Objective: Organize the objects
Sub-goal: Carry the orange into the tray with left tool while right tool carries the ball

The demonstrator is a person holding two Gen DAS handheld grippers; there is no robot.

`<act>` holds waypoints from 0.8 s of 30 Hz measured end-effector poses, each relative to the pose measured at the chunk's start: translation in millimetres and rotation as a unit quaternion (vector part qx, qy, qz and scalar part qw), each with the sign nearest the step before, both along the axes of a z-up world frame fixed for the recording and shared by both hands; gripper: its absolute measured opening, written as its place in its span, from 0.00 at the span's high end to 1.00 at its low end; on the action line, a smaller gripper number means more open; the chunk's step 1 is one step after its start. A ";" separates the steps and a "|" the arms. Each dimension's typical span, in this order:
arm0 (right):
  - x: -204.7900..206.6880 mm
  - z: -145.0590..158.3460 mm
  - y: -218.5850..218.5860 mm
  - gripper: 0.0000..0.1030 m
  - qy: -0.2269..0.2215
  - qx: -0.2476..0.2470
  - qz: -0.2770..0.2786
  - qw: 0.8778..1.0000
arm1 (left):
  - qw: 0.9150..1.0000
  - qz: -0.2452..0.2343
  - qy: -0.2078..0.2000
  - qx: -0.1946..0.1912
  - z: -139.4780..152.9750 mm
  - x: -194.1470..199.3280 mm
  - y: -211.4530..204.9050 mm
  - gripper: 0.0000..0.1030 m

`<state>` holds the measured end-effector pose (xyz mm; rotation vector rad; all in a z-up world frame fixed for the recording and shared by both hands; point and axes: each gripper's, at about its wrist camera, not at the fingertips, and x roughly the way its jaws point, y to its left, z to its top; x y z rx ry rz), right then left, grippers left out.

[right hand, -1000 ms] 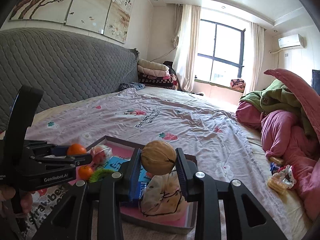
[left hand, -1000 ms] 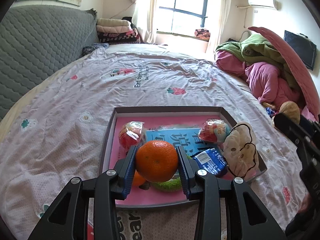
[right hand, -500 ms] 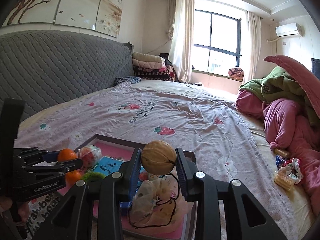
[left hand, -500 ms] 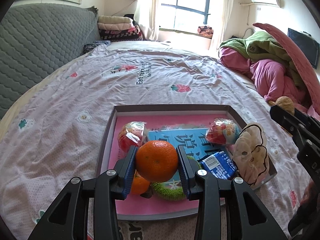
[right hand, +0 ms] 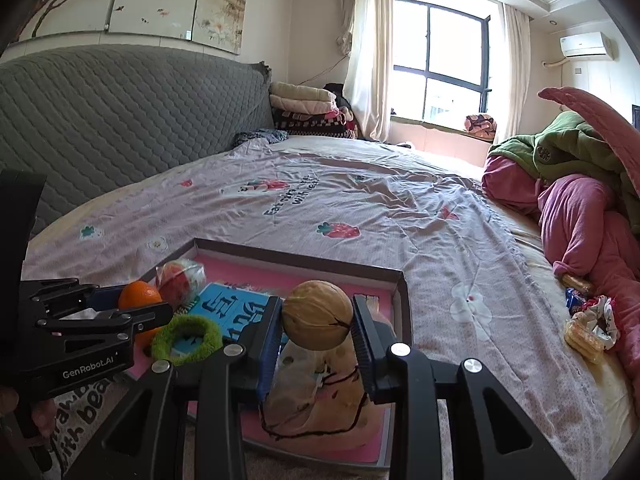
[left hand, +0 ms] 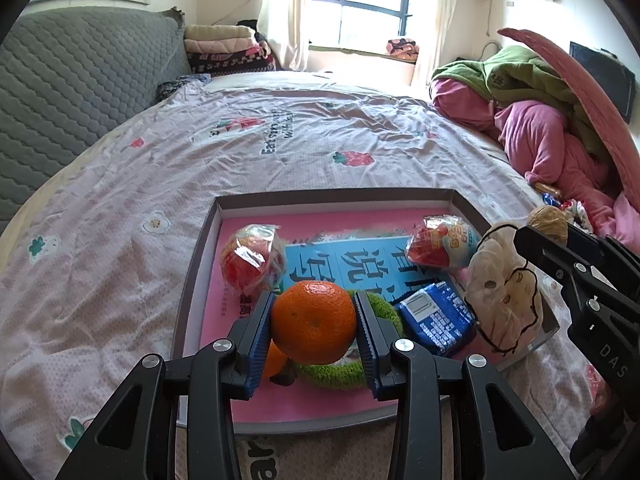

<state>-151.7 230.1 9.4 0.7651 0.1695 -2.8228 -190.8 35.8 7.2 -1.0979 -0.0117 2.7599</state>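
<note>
I see the tray's (left hand: 200, 256) far half mostly bare pink, its raised rim all round. My left hand-held gripper (left hand: 314, 330) is clamped on an orange (left hand: 314, 328) above the tray's near part, over a green ring (left hand: 380, 308) and a second orange (left hand: 274, 360). My right hand-held gripper (right hand: 318, 322) grips a walnut (right hand: 318, 316) above a pale plastic bag (right hand: 316, 396) at the tray's right corner. Two wrapped snacks (left hand: 252, 258) and a blue packet (left hand: 436, 316) crowd the middle. Wide pink bedsheet (left hand: 120, 208) beyond; piled quilts (left hand: 552, 136) right.
</note>
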 end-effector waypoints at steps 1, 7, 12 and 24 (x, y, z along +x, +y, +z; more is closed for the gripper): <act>0.7 -1.4 -0.1 0.67 -0.003 -0.001 0.001 1.000 | 1.000 -0.001 -0.003 0.000 -1.3 0.1 0.1 0.61; 2.5 -8.6 -0.1 0.67 -0.020 0.003 0.007 1.000 | 1.000 -0.006 -0.014 0.006 -5.7 -0.2 0.7 0.61; 4.8 -16.4 -4.1 0.67 -0.041 0.005 0.018 0.999 | 1.000 -0.016 -0.023 0.004 -10.6 1.3 5.3 0.61; 5.2 -43.2 -10.5 0.67 -0.109 0.022 0.028 0.993 | 0.999 -0.036 -0.038 -0.009 -23.4 7.0 17.2 0.61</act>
